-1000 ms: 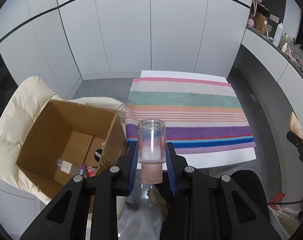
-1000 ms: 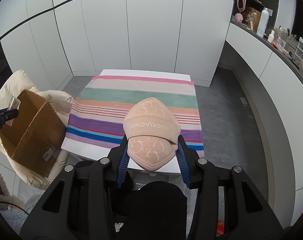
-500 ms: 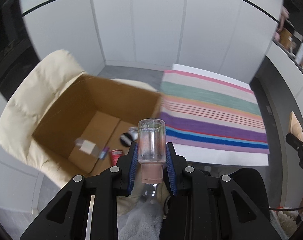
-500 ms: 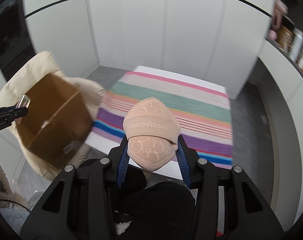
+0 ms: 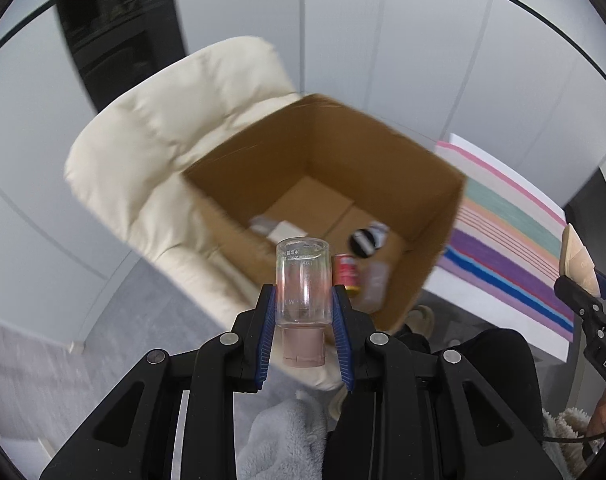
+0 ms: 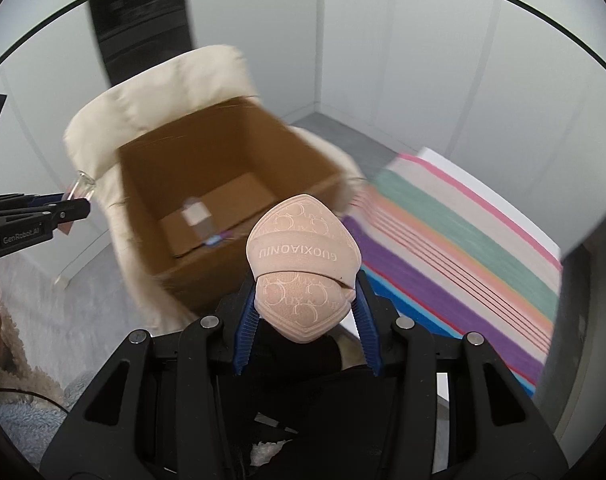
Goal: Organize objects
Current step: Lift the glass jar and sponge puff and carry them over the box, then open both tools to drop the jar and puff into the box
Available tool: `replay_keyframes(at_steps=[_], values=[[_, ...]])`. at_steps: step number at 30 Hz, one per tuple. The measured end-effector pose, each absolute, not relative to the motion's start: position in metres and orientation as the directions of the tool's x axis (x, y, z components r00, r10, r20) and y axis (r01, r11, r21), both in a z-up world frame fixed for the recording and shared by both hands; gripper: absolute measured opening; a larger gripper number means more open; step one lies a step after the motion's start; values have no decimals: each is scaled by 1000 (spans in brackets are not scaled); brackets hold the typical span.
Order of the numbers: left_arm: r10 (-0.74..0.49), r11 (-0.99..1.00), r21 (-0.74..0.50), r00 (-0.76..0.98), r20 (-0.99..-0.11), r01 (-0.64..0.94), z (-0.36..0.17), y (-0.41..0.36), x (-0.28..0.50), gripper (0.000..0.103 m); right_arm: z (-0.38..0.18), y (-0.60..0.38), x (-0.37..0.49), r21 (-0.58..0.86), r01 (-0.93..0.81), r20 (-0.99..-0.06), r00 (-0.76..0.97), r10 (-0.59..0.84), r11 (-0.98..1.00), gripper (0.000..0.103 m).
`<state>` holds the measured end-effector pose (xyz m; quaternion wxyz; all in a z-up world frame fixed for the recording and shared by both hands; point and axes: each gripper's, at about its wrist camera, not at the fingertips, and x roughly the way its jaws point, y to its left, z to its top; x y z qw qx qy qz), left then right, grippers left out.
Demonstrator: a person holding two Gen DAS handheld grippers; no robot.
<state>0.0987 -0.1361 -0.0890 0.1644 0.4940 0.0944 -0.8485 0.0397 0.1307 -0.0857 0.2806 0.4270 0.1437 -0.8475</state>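
Several small items are already seen inside the open brown cardboard box point(image 5: 419, 216) on the cream padded chair point(image 5: 163, 128), while a clear glass bottle with a pink cap point(image 5: 303, 292) is clenched in the left gripper point(image 5: 303, 340) jaws and a peach patterned fabric pouch point(image 6: 303, 276) is clamped in the right gripper point(image 6: 305, 332) jaws, both held over the box rim and not yet dropped in.

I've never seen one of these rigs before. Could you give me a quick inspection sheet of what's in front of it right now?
Surface: a table under a striped cloth, nothing seen on the part in view.
Job's things: an open cardboard box sits on a cream padded chair; inside lie a red can, a black round lid and some blurred small items.
Clutter: grey fleece below the grippers.
Grippers: left gripper is shut on a clear bottle with a pink cap; right gripper is shut on a peach patterned pouch.
Cables: a thin dark cable at the lower left of the right view.
Surroundings: white cabinet panels, grey floor.
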Motion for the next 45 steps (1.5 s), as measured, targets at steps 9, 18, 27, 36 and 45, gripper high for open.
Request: replay_keyframes(at_steps=[9,18,27,36,45], values=[[-202,-902,-13,-450,-870,431,-87,-161,121,28,-90,73,60,-2,696,-809,-423,-408,-718,46],[-169,-928,-20,-470,-866,372,-94,-150,87,28,-92,63,54,-30,719,-812,-422,-402,-695,46],[-143,-944,-44,-525,-839,328,-98,-161,18,28,-106,18,7,-44,725,-815,-424,-395,-687,46],[-82,-945,-118,-572,-816,304,-93,-180,-17,101,-104,-8,-22,-124,672,-780,-521,-348,-730,103],[-23,-949,-136,-491,-871,285,-80,-188,-22,101,-91,20,-37,16,511,-821,-484,-304,-859,103]])
